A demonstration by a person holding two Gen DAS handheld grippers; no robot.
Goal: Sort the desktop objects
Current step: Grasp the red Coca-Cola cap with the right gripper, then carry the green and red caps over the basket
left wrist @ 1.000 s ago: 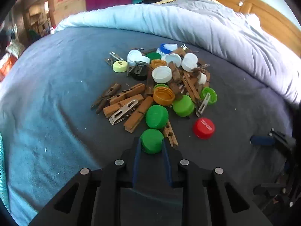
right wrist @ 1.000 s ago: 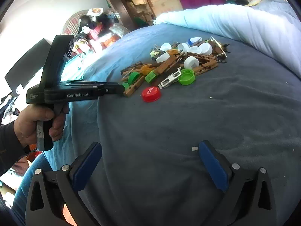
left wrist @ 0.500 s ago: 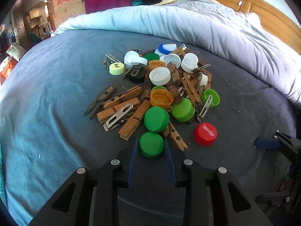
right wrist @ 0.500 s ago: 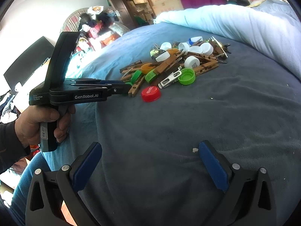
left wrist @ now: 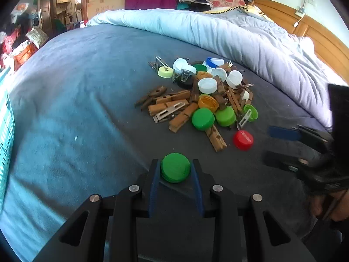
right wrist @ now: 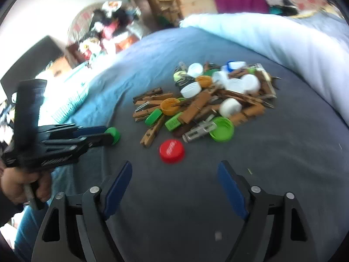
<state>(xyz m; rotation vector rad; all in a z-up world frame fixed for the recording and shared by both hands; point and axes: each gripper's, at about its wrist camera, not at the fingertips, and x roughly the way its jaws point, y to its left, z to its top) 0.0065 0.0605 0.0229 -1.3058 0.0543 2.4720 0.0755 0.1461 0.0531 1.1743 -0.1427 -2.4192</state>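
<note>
Spread over the bed, a dark blue blanket [left wrist: 65,91] carries everything, with a pale quilt [left wrist: 240,37] bunched along its far side. Nearest in the left wrist view, the left gripper [left wrist: 175,170] has its fingers clamped on a green bottle cap [left wrist: 175,167], held apart from the heap. In the right wrist view the right gripper [right wrist: 174,183] has its fingers apart with nothing between them; they have just been closing in somewhat. Just beyond them a red bottle cap [right wrist: 171,151] lies alone on the blanket. Farther on sits the heap of wooden clothespins [left wrist: 172,107], a metal clip [left wrist: 169,114] and more caps, green, orange [left wrist: 208,102] and white [left wrist: 207,85]. At the left edge stands a turquoise basket [left wrist: 5,135]. Boxes and piled clothes fill the room behind.
</note>
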